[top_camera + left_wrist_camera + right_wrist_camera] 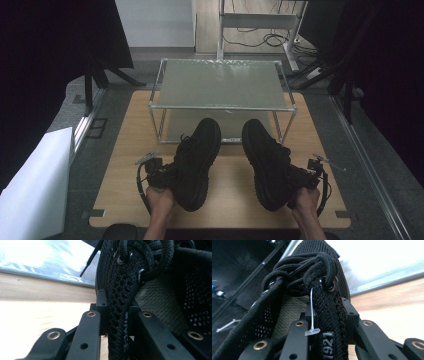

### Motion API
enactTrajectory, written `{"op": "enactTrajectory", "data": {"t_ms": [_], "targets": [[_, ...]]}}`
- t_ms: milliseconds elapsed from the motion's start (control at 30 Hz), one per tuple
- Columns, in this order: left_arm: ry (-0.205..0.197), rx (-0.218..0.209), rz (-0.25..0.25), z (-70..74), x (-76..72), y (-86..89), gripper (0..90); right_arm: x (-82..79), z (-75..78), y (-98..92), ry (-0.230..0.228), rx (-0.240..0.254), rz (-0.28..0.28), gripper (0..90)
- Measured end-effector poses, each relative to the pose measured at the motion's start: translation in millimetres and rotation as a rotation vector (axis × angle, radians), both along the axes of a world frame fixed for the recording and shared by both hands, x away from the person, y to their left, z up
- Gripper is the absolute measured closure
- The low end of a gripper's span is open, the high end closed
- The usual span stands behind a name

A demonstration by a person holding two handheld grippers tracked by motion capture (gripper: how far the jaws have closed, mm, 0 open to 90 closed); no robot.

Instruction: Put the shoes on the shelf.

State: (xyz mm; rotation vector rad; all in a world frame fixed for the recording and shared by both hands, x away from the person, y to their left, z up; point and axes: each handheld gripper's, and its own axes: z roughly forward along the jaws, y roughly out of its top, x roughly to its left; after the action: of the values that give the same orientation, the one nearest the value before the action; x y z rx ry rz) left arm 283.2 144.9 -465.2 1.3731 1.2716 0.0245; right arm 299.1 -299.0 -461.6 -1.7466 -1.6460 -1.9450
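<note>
Two black knit shoes hang over the wooden table point(125, 150), toes pointing at the shelf. The left shoe point(197, 160) is held at its collar by my left gripper point(162, 176). In the left gripper view both black jaws clamp the shoe's mesh side wall point(117, 302) just below the laces. The right shoe point(267, 160) is held by my right gripper point(302, 179). In the right gripper view the jaws pinch the shoe's eyelet edge point(329, 315), where a "1921" tag and a clear plastic tie point(312, 312) show. Both shoes tilt, soles facing outward.
A two-level metal-framed shelf point(222, 85) stands at the table's far side, right behind the shoe toes. A white board point(35, 185) leans at the left. Dark curtains and stand legs flank the table, with cables on the floor beyond.
</note>
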Motion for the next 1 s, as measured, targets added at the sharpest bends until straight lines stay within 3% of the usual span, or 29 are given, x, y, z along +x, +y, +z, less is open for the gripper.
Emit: {"op": "enactTrajectory", "data": {"t_ms": [167,400,533,1000], "targets": [[-0.025,-0.014,0.015,4.4,-9.4,-14.0,78.9,-1.1,1.6,15.4,-0.009,0.069,0.008,72.7],[-0.054,-0.010,0.025,15.2,-12.5,-24.9,78.9,-2.6,9.5,29.6,-0.020,0.118,0.015,72.7],[-0.076,-0.007,0.044,19.9,-14.4,-27.5,78.9,-3.4,14.9,33.0,-0.030,0.132,0.017,72.7],[-0.101,-0.102,0.103,48.7,-4.1,-32.7,78.7,9.4,47.0,53.0,-0.058,0.154,-0.019,72.7]]}}
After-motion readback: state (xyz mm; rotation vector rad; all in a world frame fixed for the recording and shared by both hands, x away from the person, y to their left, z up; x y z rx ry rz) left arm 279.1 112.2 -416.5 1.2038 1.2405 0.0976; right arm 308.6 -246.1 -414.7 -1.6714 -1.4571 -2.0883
